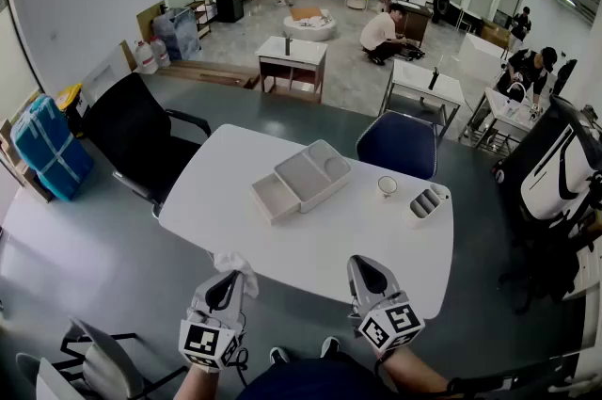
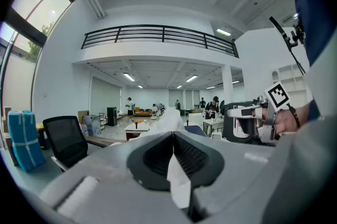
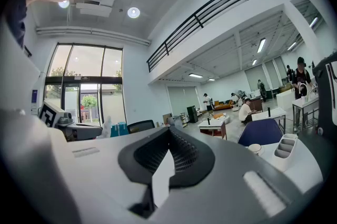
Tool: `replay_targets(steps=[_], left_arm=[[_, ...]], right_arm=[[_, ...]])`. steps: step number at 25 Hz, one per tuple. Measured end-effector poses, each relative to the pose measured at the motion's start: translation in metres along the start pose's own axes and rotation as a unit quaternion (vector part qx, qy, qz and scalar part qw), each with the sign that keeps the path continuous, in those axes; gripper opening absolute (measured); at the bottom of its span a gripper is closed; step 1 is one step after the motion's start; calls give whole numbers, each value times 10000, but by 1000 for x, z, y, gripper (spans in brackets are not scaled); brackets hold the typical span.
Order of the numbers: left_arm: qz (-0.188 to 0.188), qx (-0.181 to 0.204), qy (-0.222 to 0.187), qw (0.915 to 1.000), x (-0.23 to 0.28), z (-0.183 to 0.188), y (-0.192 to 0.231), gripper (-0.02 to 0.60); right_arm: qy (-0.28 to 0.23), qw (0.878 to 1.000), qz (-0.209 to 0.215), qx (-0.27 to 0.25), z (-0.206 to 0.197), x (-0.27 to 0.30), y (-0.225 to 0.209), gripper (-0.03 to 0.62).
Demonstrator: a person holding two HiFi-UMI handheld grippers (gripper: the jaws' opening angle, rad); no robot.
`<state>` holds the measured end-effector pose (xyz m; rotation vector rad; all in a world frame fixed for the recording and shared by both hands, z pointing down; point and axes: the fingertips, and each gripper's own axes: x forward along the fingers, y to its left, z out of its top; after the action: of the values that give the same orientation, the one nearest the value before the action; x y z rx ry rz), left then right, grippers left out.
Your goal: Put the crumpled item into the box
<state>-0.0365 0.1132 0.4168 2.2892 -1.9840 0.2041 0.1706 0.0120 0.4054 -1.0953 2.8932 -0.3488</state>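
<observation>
A crumpled white tissue [image 1: 236, 264] sticks out of my left gripper [image 1: 223, 292], which is shut on it just off the near edge of the white table [image 1: 235, 219]. In the left gripper view the tissue [image 2: 169, 118] bulges above the closed jaws of the left gripper [image 2: 172, 133] and hangs out below them. The open shallow grey box [image 1: 275, 198] lies at the table's middle with its lid [image 1: 314, 172] beside it, well ahead of both grippers. My right gripper [image 1: 371, 280] hovers over the near table edge, shut, with nothing seen in it. The right gripper [image 3: 168, 129] points level.
A small white cup [image 1: 387, 186] and a grey slotted holder [image 1: 427, 201] stand at the table's right. A black office chair [image 1: 141, 139] stands at the left and a blue chair [image 1: 397, 144] behind the table. People work at other tables far behind.
</observation>
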Motion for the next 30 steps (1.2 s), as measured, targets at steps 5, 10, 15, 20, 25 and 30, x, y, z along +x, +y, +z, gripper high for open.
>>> replay_targets(steps=[5, 10, 15, 20, 25, 30], left_arm=[[-6, 21, -25, 10000, -2, 2, 1, 5], [21, -5, -40, 10000, -8, 2, 4, 5], [20, -32, -83, 10000, -14, -1, 6, 5], [5, -34, -180, 9998, -24, 3, 15, 5], [-40, -38, -264, 9996, -38, 2, 31, 5], [-169, -125, -265, 9994, -49, -9, 47, 5]], right_arm=[[-19, 10000, 35, 7, -1, 0, 3, 2], [-28, 10000, -2, -5, 1, -2, 6, 2], [-120, 9999, -50, 39, 1, -6, 9, 2], [-177, 9997, -148, 35, 3, -5, 16, 2], [-149, 9995, -258, 41, -2, -3, 34, 2], [-39, 9992, -406, 21, -16, -7, 55, 2]])
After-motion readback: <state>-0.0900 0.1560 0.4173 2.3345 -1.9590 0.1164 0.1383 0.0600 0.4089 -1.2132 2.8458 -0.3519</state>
